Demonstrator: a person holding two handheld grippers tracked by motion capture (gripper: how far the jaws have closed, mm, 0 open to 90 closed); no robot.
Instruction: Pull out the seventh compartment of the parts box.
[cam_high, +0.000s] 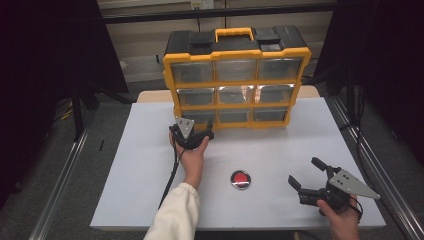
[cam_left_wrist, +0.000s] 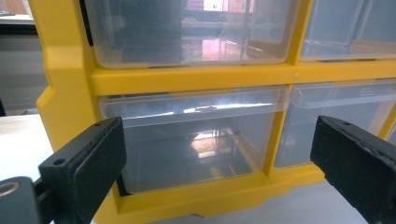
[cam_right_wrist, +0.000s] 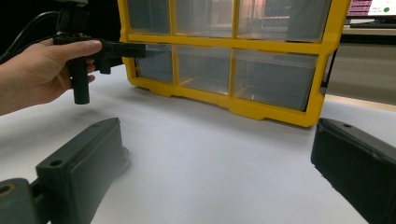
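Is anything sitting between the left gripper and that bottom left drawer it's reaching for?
Nothing visible. The left gripper, jaws open, faces the bottom left drawer directly; the red button lies off to the side.

The surroundings of the yellow organizer (cam_high: 235, 80) lie dark while the white table (cam_high: 150, 165) is evenly lit. Glare streaks its clear drawers (cam_left_wrist: 191, 135). Close jaws look soft, with faint shadows beneath.

No readable text — organizer (cam_high: 235, 80), grippers, table all unmarked.
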